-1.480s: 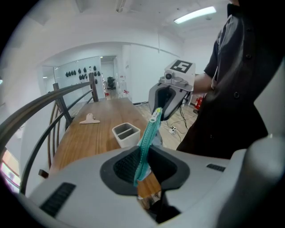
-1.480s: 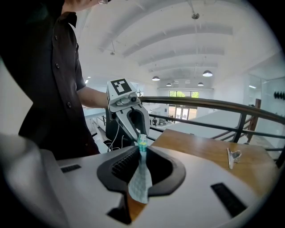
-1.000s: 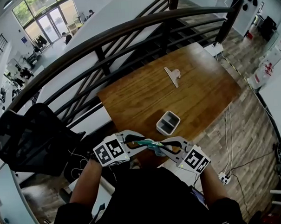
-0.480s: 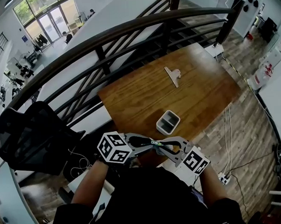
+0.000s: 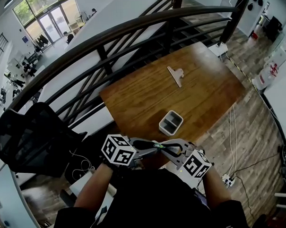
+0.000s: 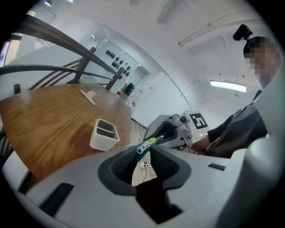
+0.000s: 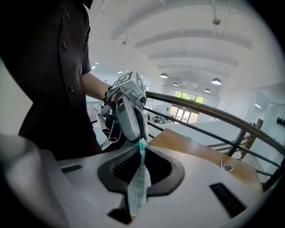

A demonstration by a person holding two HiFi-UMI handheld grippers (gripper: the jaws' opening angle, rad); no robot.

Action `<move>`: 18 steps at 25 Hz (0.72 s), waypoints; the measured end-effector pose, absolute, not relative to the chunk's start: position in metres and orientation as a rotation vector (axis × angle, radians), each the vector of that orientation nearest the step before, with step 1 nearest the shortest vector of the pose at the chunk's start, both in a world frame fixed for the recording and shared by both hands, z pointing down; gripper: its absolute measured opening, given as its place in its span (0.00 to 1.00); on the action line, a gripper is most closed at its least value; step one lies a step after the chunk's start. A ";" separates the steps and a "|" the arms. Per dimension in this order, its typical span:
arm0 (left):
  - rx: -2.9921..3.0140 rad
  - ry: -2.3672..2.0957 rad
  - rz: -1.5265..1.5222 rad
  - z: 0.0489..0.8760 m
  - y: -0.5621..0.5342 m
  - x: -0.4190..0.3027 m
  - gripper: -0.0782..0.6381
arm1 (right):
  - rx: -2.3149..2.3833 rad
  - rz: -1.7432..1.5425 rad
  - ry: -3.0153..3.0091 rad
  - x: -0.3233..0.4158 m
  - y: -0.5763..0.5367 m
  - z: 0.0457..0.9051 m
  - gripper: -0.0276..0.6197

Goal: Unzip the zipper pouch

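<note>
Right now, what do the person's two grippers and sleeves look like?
Both the left gripper and the right gripper are light grey plastic shells with black ribbed pads inside the jaws. Each carries a white cube printed with black square markers. The person wears a dark buttoned shirt with short sleeves.

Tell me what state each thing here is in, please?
pouch: held up off the table between both grippers; whether its zipper is open can't be told.
left gripper: shut on the pouch.
right gripper: shut on the pouch.
white box: upright on the table, open-topped.
clip: lying on the table, apart from the box.
</note>
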State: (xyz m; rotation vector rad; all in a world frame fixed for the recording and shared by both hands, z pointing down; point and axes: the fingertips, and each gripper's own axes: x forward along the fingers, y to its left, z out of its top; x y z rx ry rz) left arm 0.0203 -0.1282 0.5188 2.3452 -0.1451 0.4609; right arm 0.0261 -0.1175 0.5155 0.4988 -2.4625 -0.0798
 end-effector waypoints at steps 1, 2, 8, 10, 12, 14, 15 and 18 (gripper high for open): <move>2.344 -0.147 0.462 0.519 -0.128 0.020 0.25 | 0.500 -0.080 -2.461 0.027 -0.117 0.516 0.09; 2.342 -0.150 0.463 0.519 -0.128 0.020 0.25 | 0.501 -0.082 -2.459 0.027 -0.117 0.517 0.09; 2.271 -0.173 0.368 0.514 -0.133 0.017 0.20 | 0.510 -0.084 -2.451 0.031 -0.116 0.518 0.09; 2.254 -0.183 0.336 0.512 -0.135 0.016 0.19 | 0.509 -0.090 -2.444 0.030 -0.116 0.519 0.09; 2.243 -0.189 0.327 0.510 -0.135 0.016 0.18 | 0.506 -0.096 -2.437 0.030 -0.115 0.519 0.09; 2.223 -0.175 0.306 0.507 -0.135 0.018 0.17 | 0.503 -0.095 -2.438 0.030 -0.116 0.520 0.09; 2.207 -0.161 0.290 0.505 -0.135 0.019 0.16 | 0.503 -0.094 -2.439 0.029 -0.116 0.520 0.09; 2.178 -0.157 0.273 0.505 -0.134 0.024 0.16 | 0.508 -0.089 -2.438 0.029 -0.117 0.520 0.09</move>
